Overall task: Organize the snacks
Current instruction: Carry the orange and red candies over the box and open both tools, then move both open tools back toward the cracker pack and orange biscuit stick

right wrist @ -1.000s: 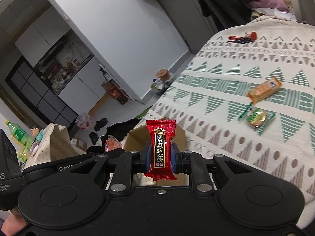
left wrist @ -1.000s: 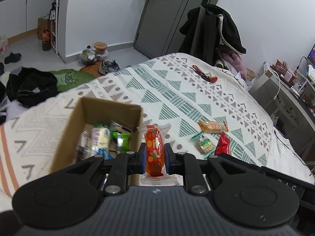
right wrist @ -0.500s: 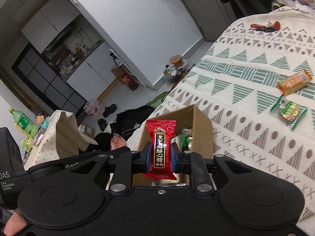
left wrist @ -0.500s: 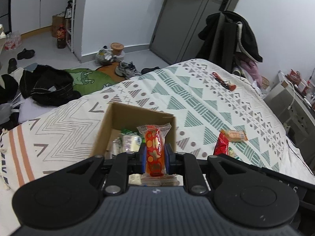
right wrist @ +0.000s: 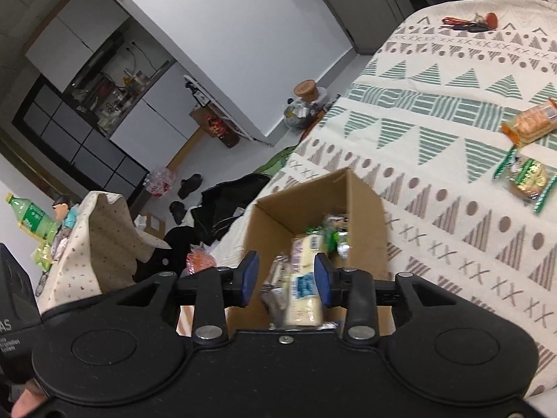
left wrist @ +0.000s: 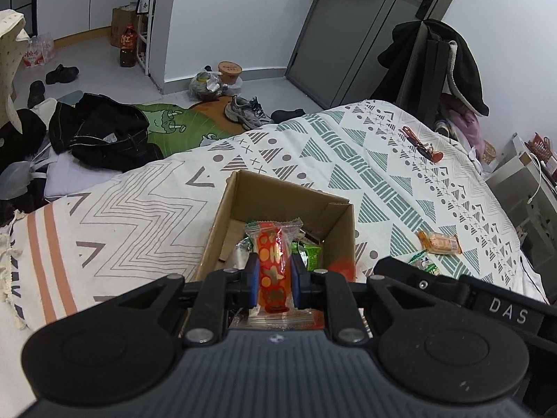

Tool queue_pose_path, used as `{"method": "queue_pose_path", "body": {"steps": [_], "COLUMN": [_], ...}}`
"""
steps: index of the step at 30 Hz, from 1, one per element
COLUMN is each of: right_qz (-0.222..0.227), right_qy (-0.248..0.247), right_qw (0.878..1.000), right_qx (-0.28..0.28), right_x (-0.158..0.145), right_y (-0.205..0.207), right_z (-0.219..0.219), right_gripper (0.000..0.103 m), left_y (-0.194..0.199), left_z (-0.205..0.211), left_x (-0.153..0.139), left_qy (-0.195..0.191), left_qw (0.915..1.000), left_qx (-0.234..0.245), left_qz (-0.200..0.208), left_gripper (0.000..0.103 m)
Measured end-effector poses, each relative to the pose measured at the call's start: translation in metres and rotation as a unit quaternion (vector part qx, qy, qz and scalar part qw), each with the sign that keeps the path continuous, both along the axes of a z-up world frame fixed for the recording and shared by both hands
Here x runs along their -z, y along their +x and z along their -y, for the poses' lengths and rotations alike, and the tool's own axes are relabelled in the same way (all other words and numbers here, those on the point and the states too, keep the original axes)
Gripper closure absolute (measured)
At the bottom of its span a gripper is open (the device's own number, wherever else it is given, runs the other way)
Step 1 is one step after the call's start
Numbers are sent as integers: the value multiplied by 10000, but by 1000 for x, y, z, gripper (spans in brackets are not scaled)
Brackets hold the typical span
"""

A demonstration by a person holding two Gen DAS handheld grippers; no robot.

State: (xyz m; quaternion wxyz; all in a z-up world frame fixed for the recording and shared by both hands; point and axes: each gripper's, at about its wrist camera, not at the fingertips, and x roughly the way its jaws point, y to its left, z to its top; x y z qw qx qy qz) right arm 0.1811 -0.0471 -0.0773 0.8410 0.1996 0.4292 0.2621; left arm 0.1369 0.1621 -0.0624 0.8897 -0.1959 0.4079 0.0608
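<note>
Snacks are being gathered into the open cardboard box (left wrist: 226, 216) on the patterned bed cover (left wrist: 365, 160), and both grippers sit right over its mouth. In the left wrist view the left gripper (left wrist: 273, 275), at lower centre, is closed tight on an orange-and-red wrapped snack (left wrist: 273, 261), held upright with its crimped top sticking up; it lies over the box's opening, a sensible place to let go so the packet falls inside.

In the right wrist view the right gripper (right wrist: 285, 275), at lower centre, has its jaws opening and nothing between the pads; through the gap show a pale yellow packet (right wrist: 303, 285) and green wrappers (right wrist: 330, 230) lying in the box (right wrist: 306, 202). A blurred red patch near the box's right wall in the left view may be a dropped candy, but I cannot tell.

Two snacks are not yet collected: an orange biscuit pack (right wrist: 531, 122) and a green-edged packet (right wrist: 525, 177) at the right edge, well apart from the box.
</note>
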Motion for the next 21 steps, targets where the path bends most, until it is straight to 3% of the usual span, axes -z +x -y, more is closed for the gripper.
{"method": "queue_pose_path", "body": {"steps": [12, 16, 21], "right_qz": [-8, 47, 81], "right_qy": [-236, -261, -335], "right_qw": [9996, 9993, 9988], "right_qx": [148, 247, 335], "right_x": [1, -1, -2], "right_y": [4, 7, 15], "right_z": [38, 57, 79], "right_gripper": [61, 60, 57], "left_y": [17, 22, 22], "left_z": [27, 34, 39], "left_x": [6, 7, 6], "left_qy": [-211, -199, -141], "left_qw": [9994, 9995, 9997], "left_qx": [272, 205, 135], "left_qz": [-44, -133, -148], "left_gripper": [85, 77, 59]}}
